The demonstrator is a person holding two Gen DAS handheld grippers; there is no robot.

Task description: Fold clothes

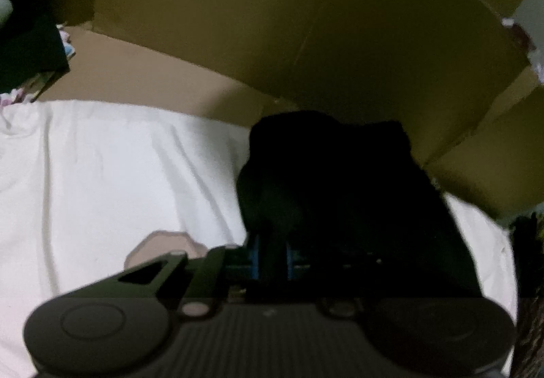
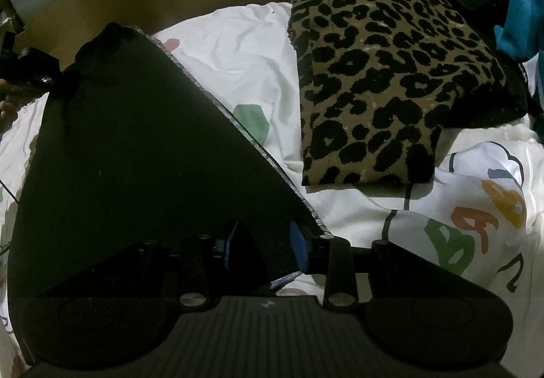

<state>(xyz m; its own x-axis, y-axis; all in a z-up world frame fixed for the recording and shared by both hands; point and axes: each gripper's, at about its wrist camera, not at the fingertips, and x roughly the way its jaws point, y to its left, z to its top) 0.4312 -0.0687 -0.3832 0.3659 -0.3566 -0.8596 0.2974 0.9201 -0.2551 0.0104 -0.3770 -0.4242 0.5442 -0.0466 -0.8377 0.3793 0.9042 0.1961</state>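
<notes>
Black garment [image 2: 136,146]: dark, matte cloth spread in a broad triangle over the bed, its right edge trimmed with a pale scalloped border; bunched into a soft lump near the left tongs.
Left tongs [image 1: 272,255]: blue pads set narrowly, black cloth gathered between them; too dark to tell whether the pads press on it.
Right tongs [image 2: 265,250]: blue-tipped fingers part open, the garment's lower corner pinched between them.
Bed sheet [image 2: 238,58]: white, wrinkled cotton printed with green, orange and pink shapes.
Leopard cushion [image 2: 380,71]: at 1 o'clock from the right tongs, rectangular, tan woven fabric with black spots, lying on the sheet.
Cardboard [image 1: 306,20]: brown, flat creased panels at 12 o'clock behind the bed.
</notes>
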